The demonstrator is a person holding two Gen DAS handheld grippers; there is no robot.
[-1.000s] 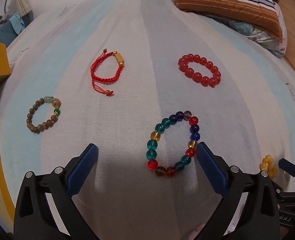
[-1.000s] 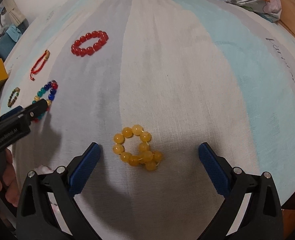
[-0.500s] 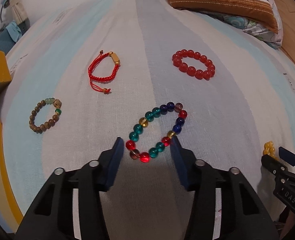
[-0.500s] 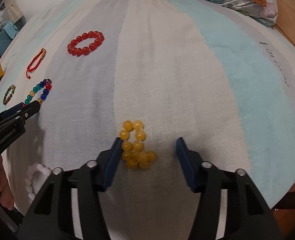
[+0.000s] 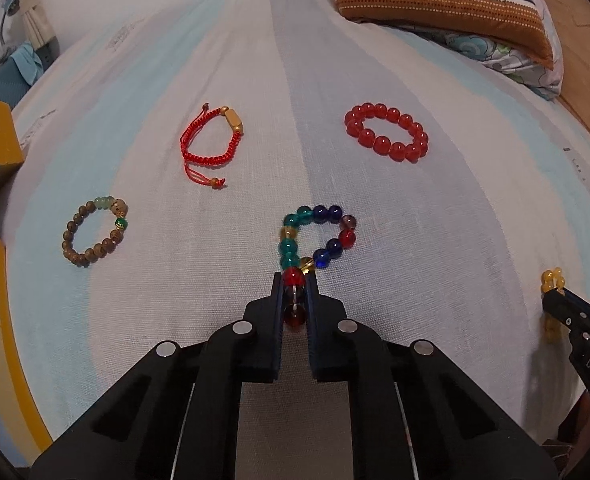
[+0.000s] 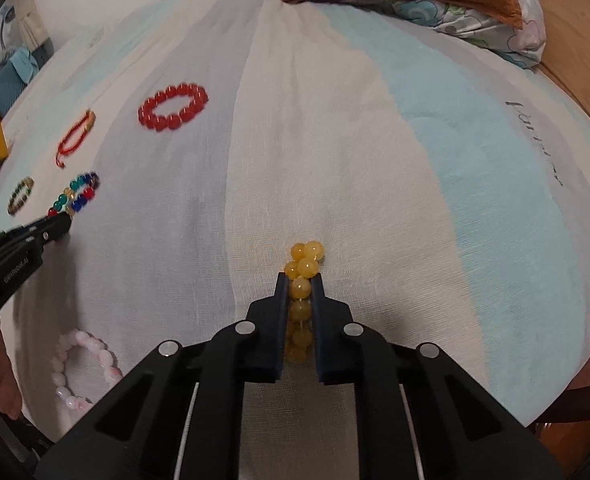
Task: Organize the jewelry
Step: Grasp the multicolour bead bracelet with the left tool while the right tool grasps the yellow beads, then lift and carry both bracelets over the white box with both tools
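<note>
Now both grippers are clamped on beads lying on the striped bedsheet. Left gripper pinches the near end of the multicolour bracelet, squeezing its loop narrow. Right gripper grips the yellow bracelet, bunched between its pads. Farther off lie a red bead bracelet, a red cord bracelet, a brown one, and, blurred, apparently a pink one.
</note>
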